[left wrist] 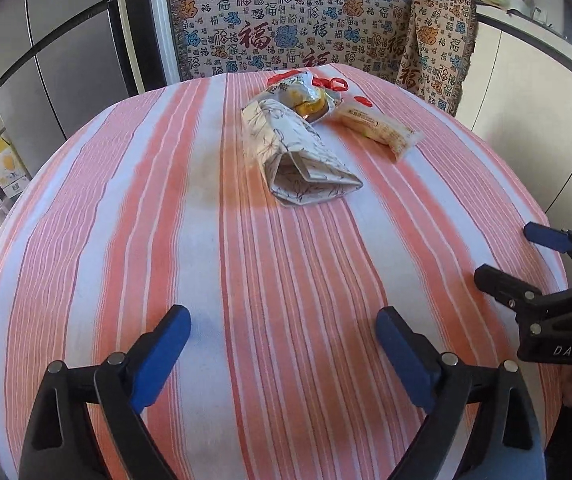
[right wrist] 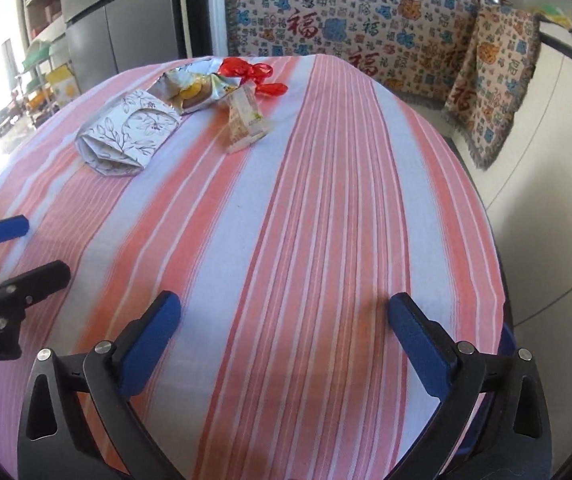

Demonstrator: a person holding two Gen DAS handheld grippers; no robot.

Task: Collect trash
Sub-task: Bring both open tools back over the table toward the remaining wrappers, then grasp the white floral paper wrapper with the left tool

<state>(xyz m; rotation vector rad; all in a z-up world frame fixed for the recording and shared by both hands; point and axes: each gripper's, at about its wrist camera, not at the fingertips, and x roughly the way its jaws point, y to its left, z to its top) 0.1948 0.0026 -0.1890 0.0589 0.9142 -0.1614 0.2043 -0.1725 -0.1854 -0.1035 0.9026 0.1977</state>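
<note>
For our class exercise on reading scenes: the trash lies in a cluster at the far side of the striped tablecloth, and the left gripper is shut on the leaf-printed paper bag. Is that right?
Not quite. The left gripper is open and empty, well short of the leaf-printed paper bag, as the left wrist view shows. The trash does lie clustered at the far side of the striped tablecloth.

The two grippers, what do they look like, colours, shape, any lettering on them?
Both the left gripper and the right gripper are black plastic clamp-style frames with triangular cut-outs, silver round pivot pins and two fingers faced with blue pads. Seen from the left wrist, the right gripper's body carries white letters, DAS. Seen from the right wrist, the left gripper's body shows white lettering cut off at the picture's edge. No cables or sleeves show.
</note>
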